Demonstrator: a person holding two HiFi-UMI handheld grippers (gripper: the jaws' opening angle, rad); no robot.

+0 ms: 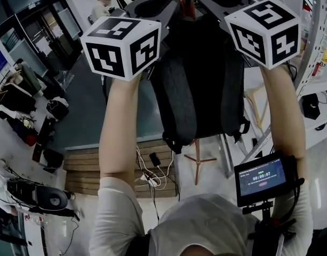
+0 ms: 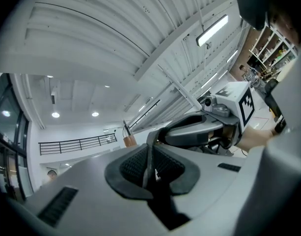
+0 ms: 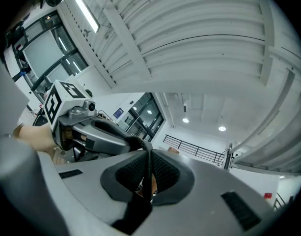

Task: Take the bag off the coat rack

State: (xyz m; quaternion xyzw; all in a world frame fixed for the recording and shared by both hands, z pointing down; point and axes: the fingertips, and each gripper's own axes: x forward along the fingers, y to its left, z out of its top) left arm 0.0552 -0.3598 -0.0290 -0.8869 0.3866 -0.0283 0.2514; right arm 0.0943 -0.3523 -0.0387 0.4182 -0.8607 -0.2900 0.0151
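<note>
A dark grey backpack (image 1: 198, 73) hangs between my raised arms, in front of the wooden coat rack (image 1: 197, 161), whose pole shows above the bag and whose legs stand on the floor below it. My left gripper (image 1: 159, 7) reaches the bag's top from the left. In the left gripper view this gripper (image 2: 150, 168) is shut on a thin dark strap (image 2: 151, 146). My right gripper (image 1: 223, 0) comes in from the right. It (image 3: 149, 173) is likewise shut on a strap (image 3: 150, 154). Each gripper view shows the other gripper close by.
A wooden platform (image 1: 88, 169) with a power strip and cables (image 1: 152, 177) lies on the floor below. Bags (image 1: 56, 108) and gear line the left side. White shelving (image 1: 312, 47) stands at the right. A small screen (image 1: 261, 177) rides on my right forearm.
</note>
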